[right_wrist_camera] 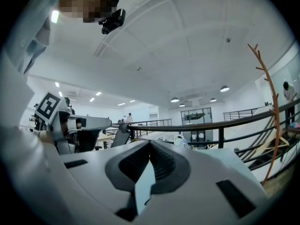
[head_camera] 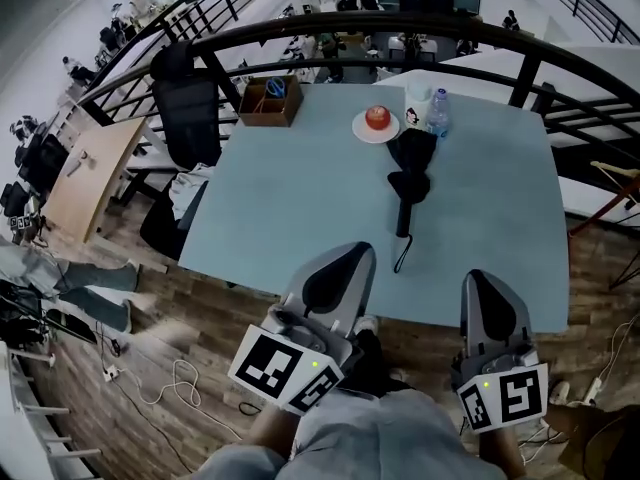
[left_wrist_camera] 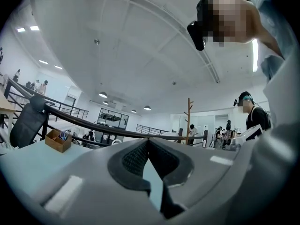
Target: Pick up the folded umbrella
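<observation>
Lying on the table (head_camera: 290, 198), right of its centre, the folded umbrella (head_camera: 408, 183) is untouched. My left gripper (head_camera: 352, 260) and right gripper (head_camera: 482, 286) hang at the table's near edge, jaws pressed together and empty; reach, grasp and lift all remain.

1. The person is holding the left gripper (head_camera: 348, 256) low in front of the body, pointing it level and forward.
2. Its jaws are meeting at the tips and are gripping nothing.
3. The right gripper (head_camera: 487, 286) is hanging beside it with a gap between them, pointing the same way.
4. Its jaws are likewise pressing tip to tip, with nothing between them.
</observation>
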